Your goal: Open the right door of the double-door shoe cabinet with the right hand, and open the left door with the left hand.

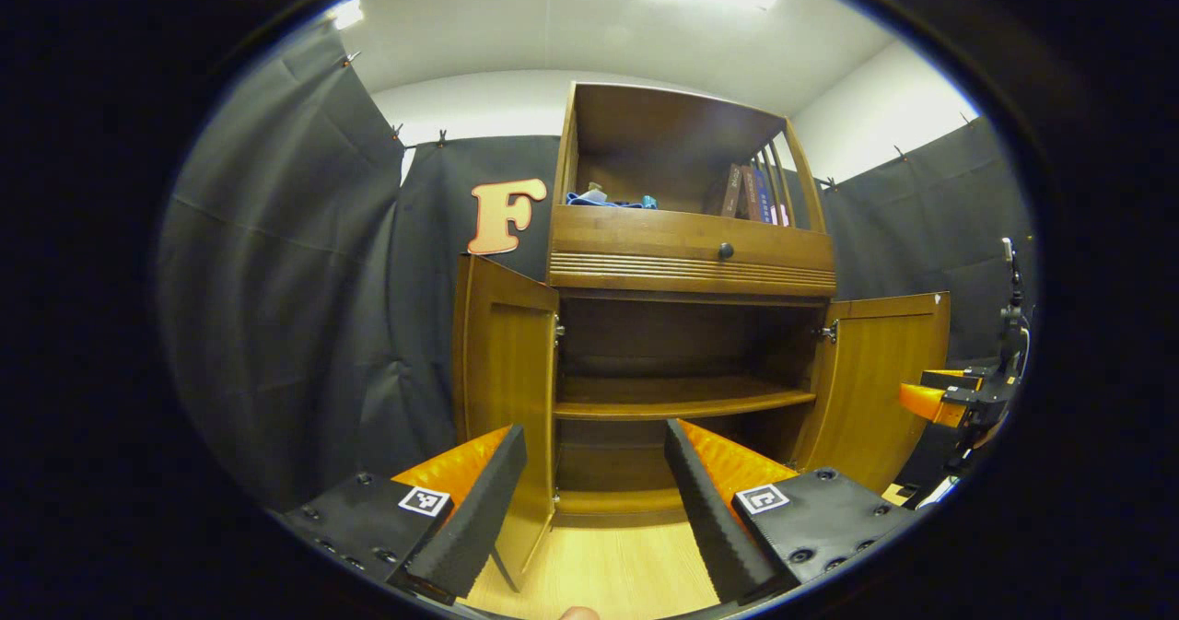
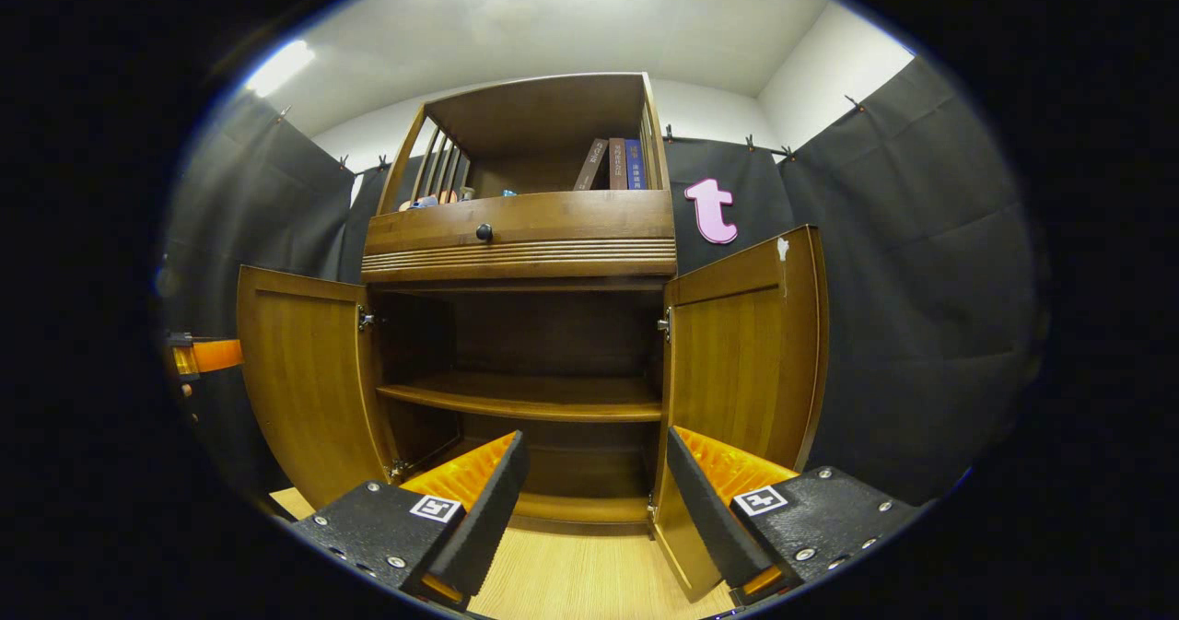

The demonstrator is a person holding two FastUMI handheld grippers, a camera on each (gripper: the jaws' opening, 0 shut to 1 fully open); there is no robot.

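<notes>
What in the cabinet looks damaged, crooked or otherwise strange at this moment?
Little stands out. Both doors, left door and right door, hang open and straight on their hinges. One small white mark sits near the right door's top corner; whether it is a chip or a sticker is unclear. The inner shelf looks level and bare.

The shoe cabinet (image 2: 520, 233) is warm brown wood with a visible grain, darker brown inside its open lower part. Its left door (image 2: 304, 380) and right door (image 2: 737, 362) are a lighter golden brown; the right door carries a small white mark at its top corner. On the drawer front above the doors sits a black round knob (image 2: 484, 231), over a band of fine horizontal grooves. In the open shelf above the drawer stand books (image 2: 612, 164) in brown and blue, with blue cloth (image 1: 603, 201) to their left. The floor (image 2: 589, 574) below the cabinet is pale yellow wood with straight grain. The wall (image 2: 718, 67) above the black cloth is white.
</notes>
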